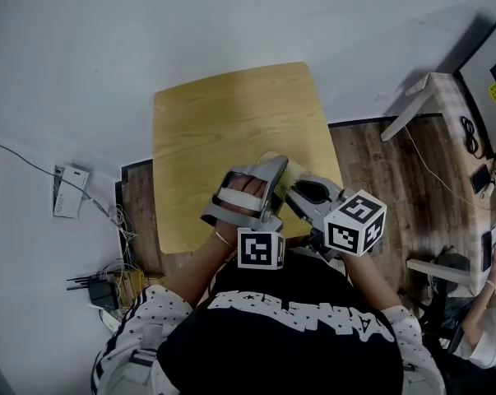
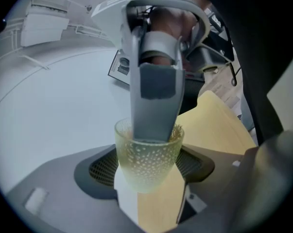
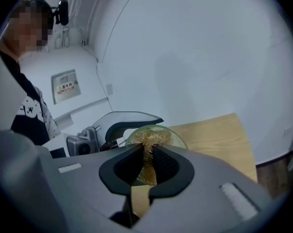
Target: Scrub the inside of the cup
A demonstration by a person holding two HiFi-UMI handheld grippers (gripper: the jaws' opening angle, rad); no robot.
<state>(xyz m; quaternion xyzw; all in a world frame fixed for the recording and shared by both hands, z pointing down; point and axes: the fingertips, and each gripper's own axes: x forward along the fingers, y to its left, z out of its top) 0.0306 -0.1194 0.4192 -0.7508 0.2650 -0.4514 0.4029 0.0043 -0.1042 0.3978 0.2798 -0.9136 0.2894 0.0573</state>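
Glass cup [image 2: 147, 152] clamped in left gripper [image 2: 148, 169]; right gripper [image 3: 145, 163], closed on scourer [image 3: 147, 140], holds it inside cup. Scrubbing apparently under way, not finished.

Small tabletop [image 1: 231, 138] of light yellow wood with visible grain, squarish, with rounded corners. Pale wall [image 1: 231, 23] behind its far edge; near edge partly covered in the head view. Dark plank floor [image 1: 371, 163] below on both sides, with tangled cables [image 1: 108, 286] at left.
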